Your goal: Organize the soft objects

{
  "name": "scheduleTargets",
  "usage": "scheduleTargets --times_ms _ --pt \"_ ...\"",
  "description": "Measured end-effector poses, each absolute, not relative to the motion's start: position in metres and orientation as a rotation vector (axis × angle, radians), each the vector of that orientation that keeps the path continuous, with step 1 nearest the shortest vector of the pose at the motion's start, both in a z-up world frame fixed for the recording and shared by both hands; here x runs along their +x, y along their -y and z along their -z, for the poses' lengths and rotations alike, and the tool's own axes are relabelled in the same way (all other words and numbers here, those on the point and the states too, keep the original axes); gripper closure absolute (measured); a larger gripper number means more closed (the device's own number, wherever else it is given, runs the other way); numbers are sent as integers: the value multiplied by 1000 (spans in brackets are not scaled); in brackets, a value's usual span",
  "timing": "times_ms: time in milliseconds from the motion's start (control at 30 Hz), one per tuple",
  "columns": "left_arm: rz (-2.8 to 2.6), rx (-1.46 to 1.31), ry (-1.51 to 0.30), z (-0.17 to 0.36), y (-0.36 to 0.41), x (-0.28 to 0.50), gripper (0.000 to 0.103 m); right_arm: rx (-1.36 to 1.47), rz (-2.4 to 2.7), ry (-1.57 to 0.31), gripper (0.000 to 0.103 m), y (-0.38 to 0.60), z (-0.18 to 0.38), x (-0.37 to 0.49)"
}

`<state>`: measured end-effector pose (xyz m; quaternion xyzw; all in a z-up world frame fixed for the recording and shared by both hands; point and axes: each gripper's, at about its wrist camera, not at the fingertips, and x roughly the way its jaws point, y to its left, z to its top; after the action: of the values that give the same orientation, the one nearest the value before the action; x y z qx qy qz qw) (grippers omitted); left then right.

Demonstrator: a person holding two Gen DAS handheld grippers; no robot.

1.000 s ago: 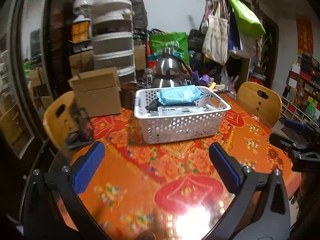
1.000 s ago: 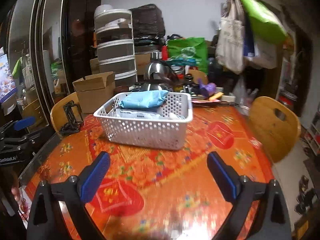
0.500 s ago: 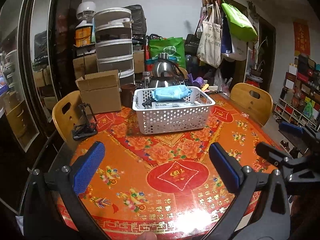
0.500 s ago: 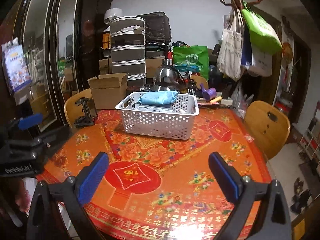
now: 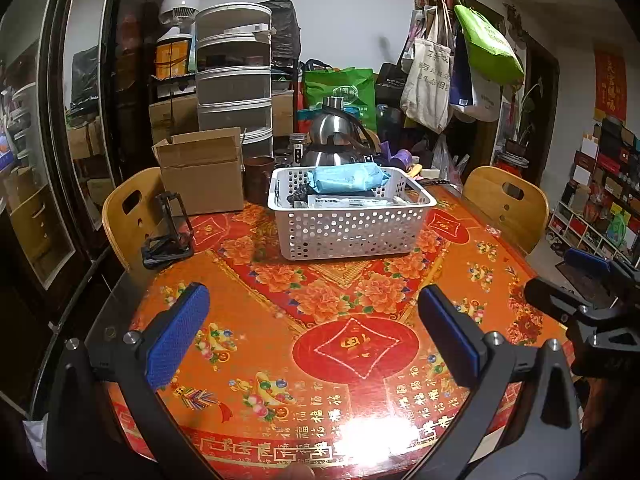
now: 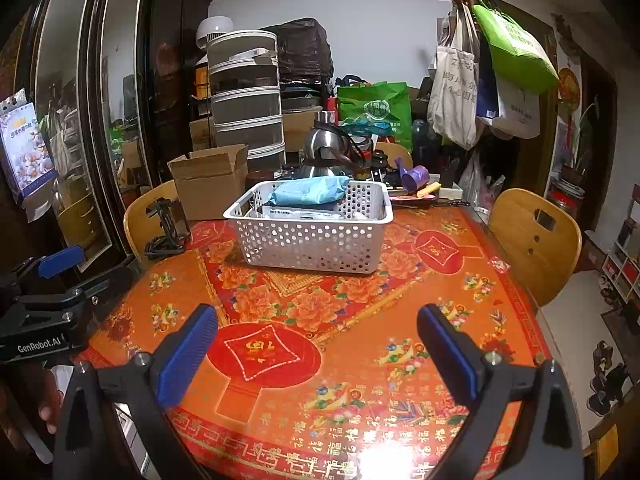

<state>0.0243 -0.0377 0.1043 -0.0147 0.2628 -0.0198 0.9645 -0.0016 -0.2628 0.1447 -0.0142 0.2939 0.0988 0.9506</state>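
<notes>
Blue pack point(image 5: 349, 178) tops basket point(image 5: 352, 232); left gripper point(image 6: 48, 280) reads "GenRobot.AI".

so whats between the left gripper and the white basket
Nothing: only bare floral tablecloth separates the open left gripper from the white basket, clearest in the left wrist view.

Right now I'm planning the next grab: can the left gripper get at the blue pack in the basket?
Probably yes. The left gripper is open, the blue pack lies atop the white basket, and only bare tablecloth lies between.
</notes>
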Motion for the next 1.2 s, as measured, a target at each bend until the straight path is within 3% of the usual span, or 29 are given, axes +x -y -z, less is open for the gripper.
scheduleTargets --times_ms 1200 --pt "62 -41 -550 -99 42 23 0 -30 -191 -600 3 264 -146 -3"
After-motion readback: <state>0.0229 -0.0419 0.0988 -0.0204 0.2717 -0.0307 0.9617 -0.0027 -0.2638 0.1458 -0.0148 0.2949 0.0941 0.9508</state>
